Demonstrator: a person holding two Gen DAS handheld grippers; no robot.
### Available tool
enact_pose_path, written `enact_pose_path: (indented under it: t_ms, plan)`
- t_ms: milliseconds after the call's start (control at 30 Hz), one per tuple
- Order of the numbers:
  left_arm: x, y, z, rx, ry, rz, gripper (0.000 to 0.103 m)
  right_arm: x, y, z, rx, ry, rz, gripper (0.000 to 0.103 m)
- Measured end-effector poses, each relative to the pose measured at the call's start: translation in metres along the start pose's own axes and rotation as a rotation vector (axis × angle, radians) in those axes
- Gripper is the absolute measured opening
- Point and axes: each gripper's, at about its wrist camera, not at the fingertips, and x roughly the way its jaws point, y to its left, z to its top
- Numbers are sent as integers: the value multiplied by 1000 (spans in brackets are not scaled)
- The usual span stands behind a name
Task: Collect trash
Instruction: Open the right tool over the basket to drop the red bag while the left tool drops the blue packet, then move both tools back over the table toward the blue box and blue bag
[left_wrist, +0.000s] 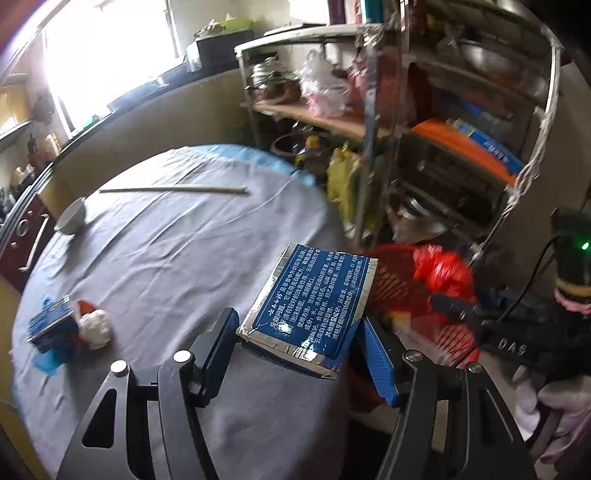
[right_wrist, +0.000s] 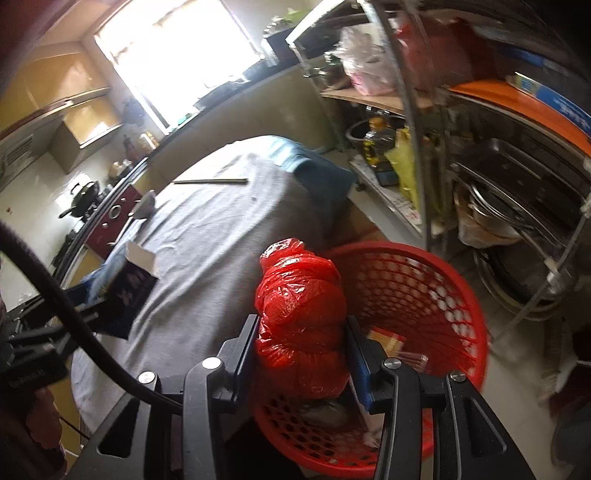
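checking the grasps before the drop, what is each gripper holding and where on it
Left gripper pinches the blue box across its near end. Right gripper squeezes the red plastic bag at its lower middle, above the red basket.

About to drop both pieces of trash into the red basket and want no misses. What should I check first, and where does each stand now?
1. Left gripper jaws clamped on the blue box: ok.
2. Right gripper jaws clamped on the red plastic bag: ok.
3. Bag above the red basket: ok, over its near rim.
4. Box above the basket: not ok, it sits over the table edge.
5. Room in the basket: ok.
6. Table trash cleared: not ok, crumpled white wad remains.
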Motion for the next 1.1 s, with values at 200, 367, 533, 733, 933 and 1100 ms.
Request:
enact_pose_path:
  t_ms: [200, 367, 533, 733, 933, 1100]
  plan:
    - [14, -26, 4, 29, -20, -87, 69, -5, -28, -8, 74, 34, -38, 49]
    - [26, -46, 2, 77, 9, -127, 69, -7, -40, -9, 126, 56, -50, 56]
    - [23, -41, -1, 95, -3, -100, 69, -13, -39, -5, 131, 31, -54, 59]
    - [5, -5, -19, 40, -15, -48, 69, -13, -27, 0, 111, 25, -50, 59]
    - [-18, 47, -53, -60, -30, 43, 70, -2, 1, 2, 66, 43, -34, 59]
    - [-41, 99, -73, -180, -52, 143, 70, 11, 43, 2, -10, 64, -5, 59]
